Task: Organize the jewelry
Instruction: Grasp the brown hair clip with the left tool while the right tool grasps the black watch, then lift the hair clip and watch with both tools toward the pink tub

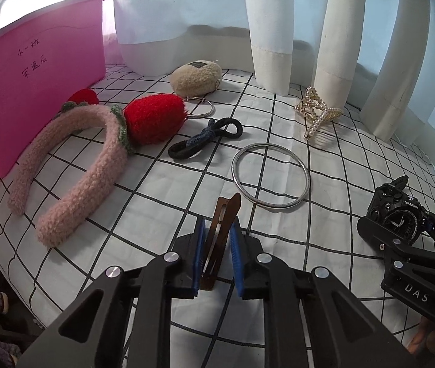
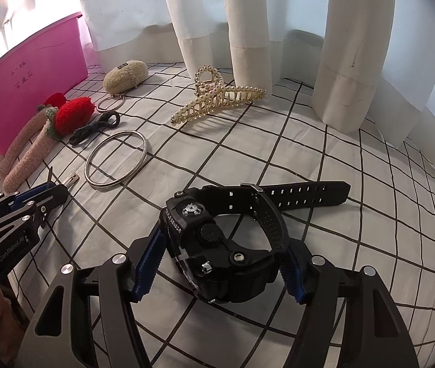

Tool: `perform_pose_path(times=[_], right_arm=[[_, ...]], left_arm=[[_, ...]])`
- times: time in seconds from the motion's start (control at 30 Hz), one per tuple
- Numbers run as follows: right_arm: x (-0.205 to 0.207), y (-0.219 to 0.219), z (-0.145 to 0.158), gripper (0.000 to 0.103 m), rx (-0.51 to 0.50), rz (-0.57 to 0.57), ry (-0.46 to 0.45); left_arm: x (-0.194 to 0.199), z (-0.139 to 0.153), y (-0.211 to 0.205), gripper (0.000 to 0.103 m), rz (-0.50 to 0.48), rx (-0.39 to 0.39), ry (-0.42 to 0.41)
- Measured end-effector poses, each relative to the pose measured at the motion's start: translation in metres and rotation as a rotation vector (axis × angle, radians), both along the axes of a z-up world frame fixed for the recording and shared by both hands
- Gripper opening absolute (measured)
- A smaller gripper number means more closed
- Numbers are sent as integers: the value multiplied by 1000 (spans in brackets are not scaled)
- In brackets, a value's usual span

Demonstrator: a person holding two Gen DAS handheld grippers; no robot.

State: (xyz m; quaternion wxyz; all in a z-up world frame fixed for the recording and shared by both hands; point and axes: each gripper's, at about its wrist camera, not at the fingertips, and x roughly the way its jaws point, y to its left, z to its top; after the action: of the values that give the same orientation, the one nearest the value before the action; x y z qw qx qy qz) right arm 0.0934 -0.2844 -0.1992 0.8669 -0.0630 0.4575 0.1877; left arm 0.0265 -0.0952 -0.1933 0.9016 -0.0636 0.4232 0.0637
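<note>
Jewelry lay scattered on the checked cloth (image 1: 324, 159) beside the pink bin (image 1: 33, 92), probably its destination. Left tongs (image 1: 217, 245) pinched a brown hair clip (image 1: 222, 224); right tongs (image 2: 217, 263) pressed on the black watch (image 2: 223, 245), both ready for lifting.

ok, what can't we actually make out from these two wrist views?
- Pink bin inside: both views, its near wall hides the contents.
- Brown hair clip lower end: left wrist, behind the left gripper's blue pads; right wrist shows only its tip.
- Watch dial: right wrist, seen side-on; left wrist, small at the frame edge and partly behind the right gripper.
- Bin handwriting: too small in the right wrist view.
</note>
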Motion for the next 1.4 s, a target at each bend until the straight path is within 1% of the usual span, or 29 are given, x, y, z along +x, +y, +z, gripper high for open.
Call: perform_pose_path(times=[0.07,0.13,0.27,0.33,0.47,0.93,1.13,1.4], right_arm=[[-1,-1,0,65,4,1,0],[-1,-1,0,65,9,2,-1],[-3,-2,2,64,23,4,-9],[-4,-3,3,64,29,4,-11],[-5,-4,4,64,38,5,-8],[-6,-7,11,64,57,2,-23],[-6,-4,26,64,76,10,-31],[-7,4,71,64,104,64,-72]], left_arm=[[-1,1,4,14,0,-28,2],[-3,2,7,14,8,-40,2],[-5,5,10,14,13,-41,-2],[-6,8,10,10,12,-39,-9],[-6,13,9,8,5,-40,-24],[-6,24,10,7,0,-43,-49],[-7,43,10,7,4,-29,-75],[-12,84,18,7,32,-12,-106]])
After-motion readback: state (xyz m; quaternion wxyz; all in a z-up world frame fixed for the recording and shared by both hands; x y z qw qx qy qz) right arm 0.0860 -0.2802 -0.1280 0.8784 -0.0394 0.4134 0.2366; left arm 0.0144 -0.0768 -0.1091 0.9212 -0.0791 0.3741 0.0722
